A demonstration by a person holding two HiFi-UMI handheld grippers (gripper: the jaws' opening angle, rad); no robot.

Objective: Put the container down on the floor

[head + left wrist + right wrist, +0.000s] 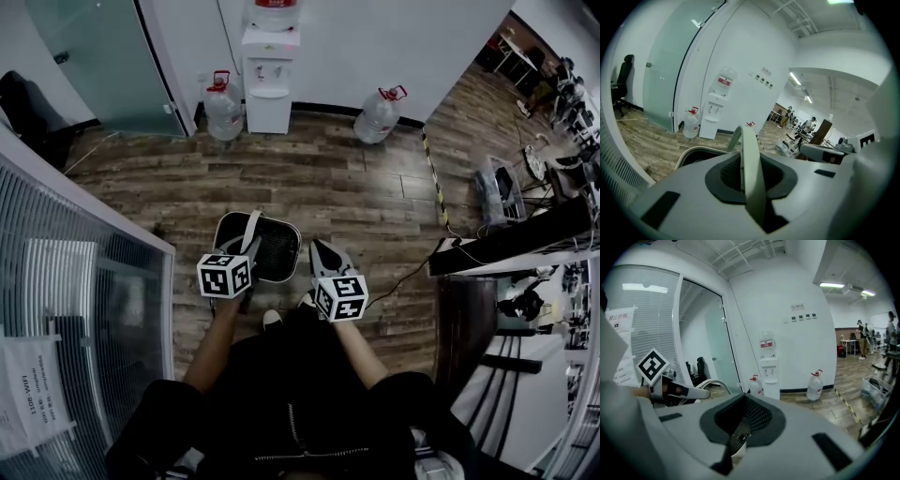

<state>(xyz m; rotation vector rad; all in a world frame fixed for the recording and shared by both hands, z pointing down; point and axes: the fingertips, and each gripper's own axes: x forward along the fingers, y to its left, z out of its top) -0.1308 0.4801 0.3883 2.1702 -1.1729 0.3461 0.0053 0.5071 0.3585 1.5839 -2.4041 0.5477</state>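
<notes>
Over the wood floor (356, 187), left gripper (246, 253) clamps narrowly on container (274, 248) handle (750, 164); right gripper (323, 251) closed, empty.

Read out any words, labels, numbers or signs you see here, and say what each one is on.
"禁止", then blurred characters: notice on the blinds.
Plaques on the white wall: too small to read.
Dispenser bottle, red label: blurred.
Sheets on the glass partition: print too blurred to read.

Wood-plank floor (328, 187), matt plastic container (272, 248)
</notes>
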